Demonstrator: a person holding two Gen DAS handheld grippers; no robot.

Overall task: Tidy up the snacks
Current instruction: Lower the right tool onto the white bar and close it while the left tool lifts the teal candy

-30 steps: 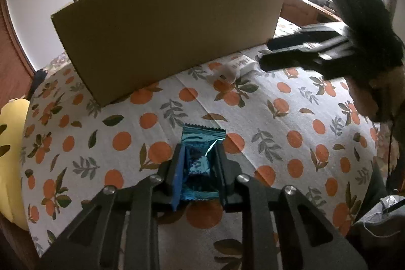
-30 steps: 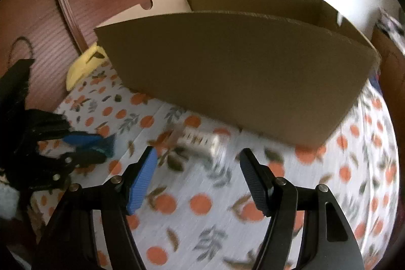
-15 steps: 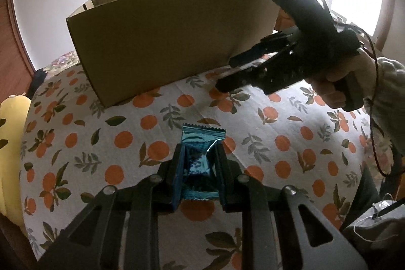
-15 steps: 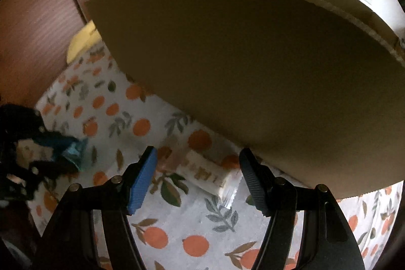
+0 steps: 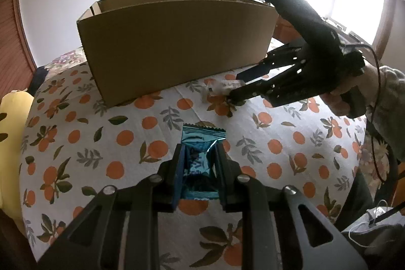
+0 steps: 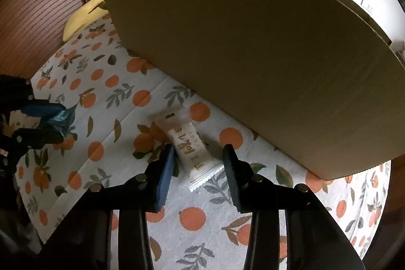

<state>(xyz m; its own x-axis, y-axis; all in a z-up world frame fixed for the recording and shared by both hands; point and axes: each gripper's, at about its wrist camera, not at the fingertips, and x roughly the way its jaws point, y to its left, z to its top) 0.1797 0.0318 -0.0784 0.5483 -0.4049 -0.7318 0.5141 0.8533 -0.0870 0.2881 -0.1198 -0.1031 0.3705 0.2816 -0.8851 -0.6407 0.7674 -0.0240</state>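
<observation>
- Left gripper (image 5: 200,151): it is clamped on a teal foil snack packet (image 5: 201,156), whose crimped top edge sticks out past the fingertips above the tablecloth.
- Right gripper (image 6: 198,156): its jaws are closing around a white snack bar wrapper (image 6: 192,151), which lies between them on the cloth. From the right wrist view the pads are seen just beside the wrapper, with a sliver of cloth visible on either side (no firm contact can be made out).
- The white wrapper is printed with brown characters and lies at a slant, just in front of the cardboard box (image 6: 253,55).
- The cardboard box is seen standing open-topped on the tablecloth (image 5: 76,143), a white fabric patterned with oranges and leaves.
- The teal packet is held well apart from the box, nearer the table's front edge.
- In the left wrist view, a hand (image 5: 354,95) and a knitted sleeve (image 5: 389,98) are seen behind the right gripper's body.
- A yellow cushion (image 5: 10,118) is seen at the table's left side (partly cut off).
</observation>
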